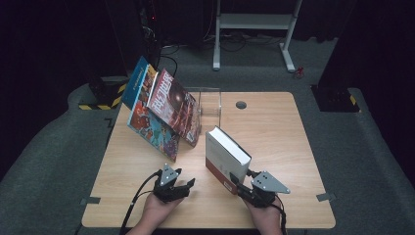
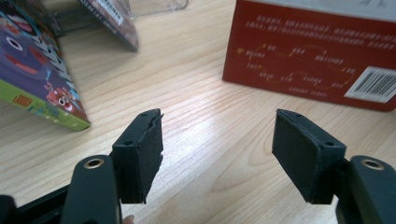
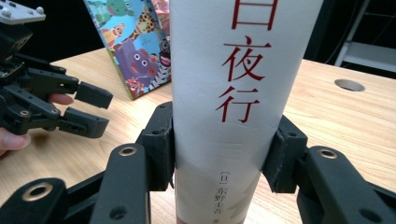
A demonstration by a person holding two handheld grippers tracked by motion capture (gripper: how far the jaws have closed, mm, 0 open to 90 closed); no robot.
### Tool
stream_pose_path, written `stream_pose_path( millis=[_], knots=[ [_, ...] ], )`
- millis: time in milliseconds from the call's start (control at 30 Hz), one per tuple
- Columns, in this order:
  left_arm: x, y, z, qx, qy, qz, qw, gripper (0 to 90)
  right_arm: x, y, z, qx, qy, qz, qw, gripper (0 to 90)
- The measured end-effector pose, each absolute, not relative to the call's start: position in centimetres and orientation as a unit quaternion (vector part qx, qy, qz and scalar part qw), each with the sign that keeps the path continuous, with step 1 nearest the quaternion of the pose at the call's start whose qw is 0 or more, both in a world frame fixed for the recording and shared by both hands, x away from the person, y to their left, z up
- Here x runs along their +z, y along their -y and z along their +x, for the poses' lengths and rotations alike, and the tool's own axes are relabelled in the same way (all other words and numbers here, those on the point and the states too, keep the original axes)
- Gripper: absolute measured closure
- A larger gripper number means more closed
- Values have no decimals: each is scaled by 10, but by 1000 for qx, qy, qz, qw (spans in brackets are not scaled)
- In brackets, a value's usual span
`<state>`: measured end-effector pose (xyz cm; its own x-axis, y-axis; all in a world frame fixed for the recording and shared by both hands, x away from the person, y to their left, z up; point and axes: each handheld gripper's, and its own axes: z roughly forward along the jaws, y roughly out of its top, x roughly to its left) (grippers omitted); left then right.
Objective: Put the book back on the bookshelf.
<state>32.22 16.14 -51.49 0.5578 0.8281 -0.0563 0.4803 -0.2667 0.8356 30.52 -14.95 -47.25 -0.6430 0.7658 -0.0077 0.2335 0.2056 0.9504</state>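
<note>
Thick white-and-red hardcover book point(image 1: 226, 157) stands upright on the light wooden tabletop point(image 1: 274, 122), near the front edge, right of centre, gripped at its spine by the right gripper point(image 1: 244, 188). The left gripper point(image 1: 182, 188) sits to its left, apart from it. Behind that, two colourful picture books point(image 1: 161, 110) lean at the back left, with a clear plastic stand point(image 1: 210, 101) just to their right.

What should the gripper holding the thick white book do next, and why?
Probably carry it toward the clear plastic book stand. The right gripper is shut on the spine of the thick white-and-red book, holding it upright, two colourful picture books already lean there, and the left gripper waits open.
</note>
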Motion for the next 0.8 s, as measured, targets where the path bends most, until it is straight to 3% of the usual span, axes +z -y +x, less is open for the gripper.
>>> stream_pose_path(
  millis=[500,800],
  knots=[
    [-520,-170,326,220,-428,785,391,333,-473,150,305,529,-731,347,255,514],
    [-512,-183,331,194,-443,786,385,335,-473,149,304,533,-730,346,252,468]
  ],
)
